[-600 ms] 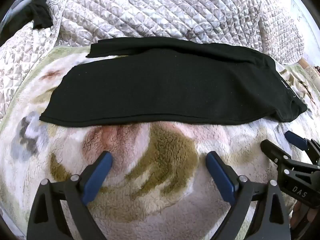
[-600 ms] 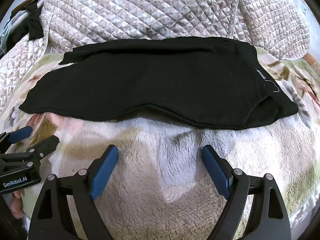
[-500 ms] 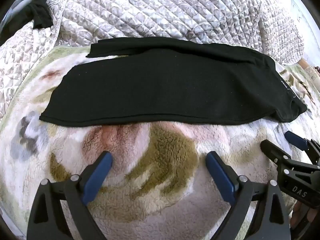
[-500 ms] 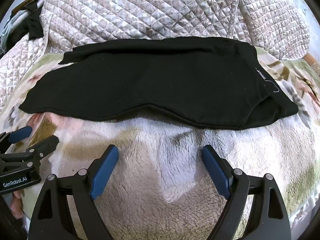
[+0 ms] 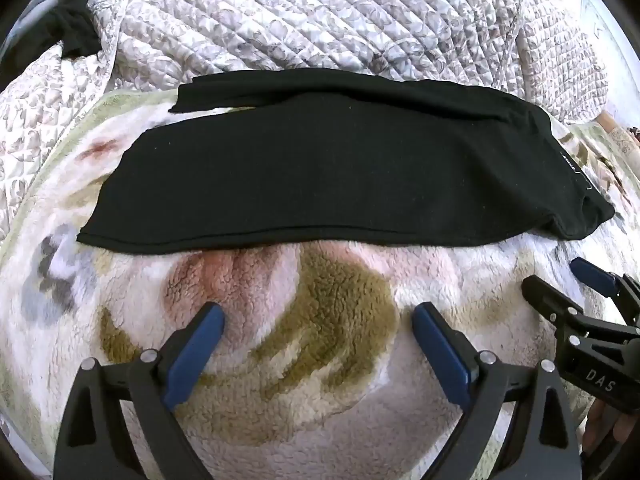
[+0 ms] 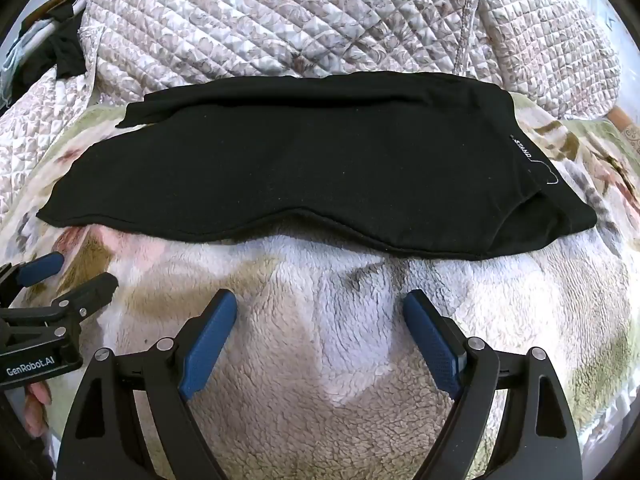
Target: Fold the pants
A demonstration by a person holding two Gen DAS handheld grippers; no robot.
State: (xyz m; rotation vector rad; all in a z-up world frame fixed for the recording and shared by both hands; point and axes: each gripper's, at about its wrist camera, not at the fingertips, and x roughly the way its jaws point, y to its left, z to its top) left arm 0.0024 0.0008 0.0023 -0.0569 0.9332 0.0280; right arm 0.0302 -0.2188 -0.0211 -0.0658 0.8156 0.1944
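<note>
Black pants (image 5: 328,176) (image 6: 304,176) lie flat across a fleecy patterned blanket, folded lengthwise with one leg on the other; the waistband with a small white label is at the right, the leg ends at the left. My left gripper (image 5: 318,316) hovers open over the blanket, short of the pants' near edge, nothing between its blue pads. My right gripper (image 6: 320,304) is also open and empty, just short of the same wavy near edge. Each gripper shows in the other's view: the right gripper (image 5: 560,284) at the right border, the left gripper (image 6: 80,272) at the left border.
The fleecy blanket (image 5: 328,360) (image 6: 328,360) covers the near surface. A quilted floral cover (image 5: 320,20) (image 6: 304,24) rises in a mound right behind the pants. Dark cloth (image 5: 76,36) hangs at the far left. A person's fingers (image 6: 36,404) hold the left gripper.
</note>
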